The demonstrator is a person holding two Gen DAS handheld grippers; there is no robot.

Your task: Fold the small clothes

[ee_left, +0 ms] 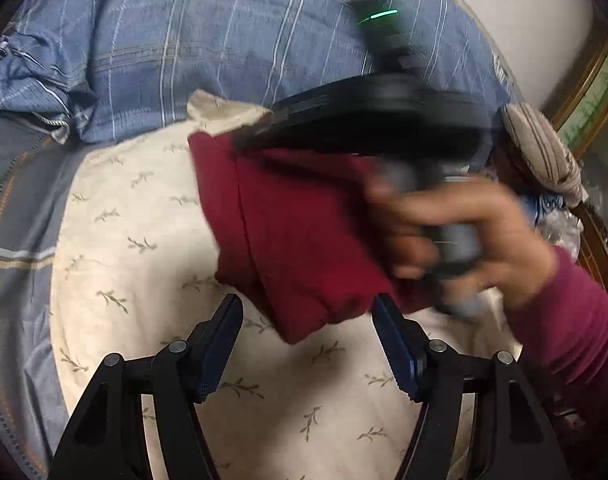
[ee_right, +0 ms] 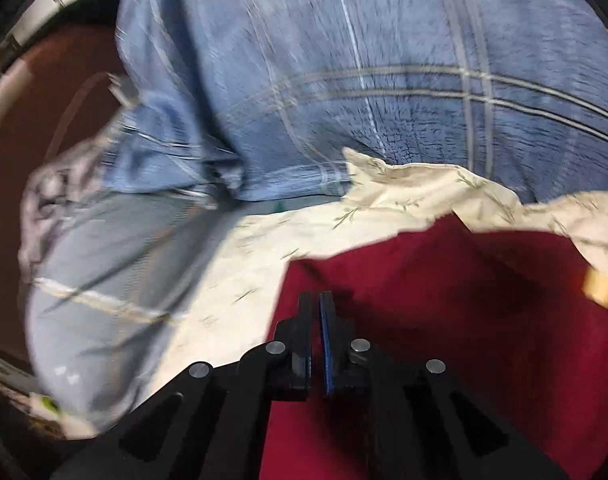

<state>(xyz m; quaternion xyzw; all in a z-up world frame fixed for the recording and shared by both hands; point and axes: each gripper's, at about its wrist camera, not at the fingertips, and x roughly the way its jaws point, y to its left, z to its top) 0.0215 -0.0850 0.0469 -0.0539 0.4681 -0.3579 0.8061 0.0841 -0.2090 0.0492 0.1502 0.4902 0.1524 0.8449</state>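
A dark red garment (ee_left: 304, 240) lies partly folded on a cream leaf-print cloth (ee_left: 143, 248). My left gripper (ee_left: 308, 312) is open and empty, its fingers either side of the garment's near corner. The right gripper's body (ee_left: 368, 116), held by a hand in a maroon sleeve, hovers blurred over the garment's far side. In the right wrist view my right gripper (ee_right: 316, 300) is shut above the red garment (ee_right: 464, 320). I see no fabric between its pads. A tan tag (ee_right: 602, 290) shows at the garment's right edge.
A blue plaid quilt (ee_left: 223, 40) covers the bed behind the cream cloth (ee_right: 404, 196). A grey zipped cover (ee_left: 11, 200) lies on the left. A striped bundle (ee_left: 540, 148) and a wooden frame (ee_left: 584, 80) are at the right.
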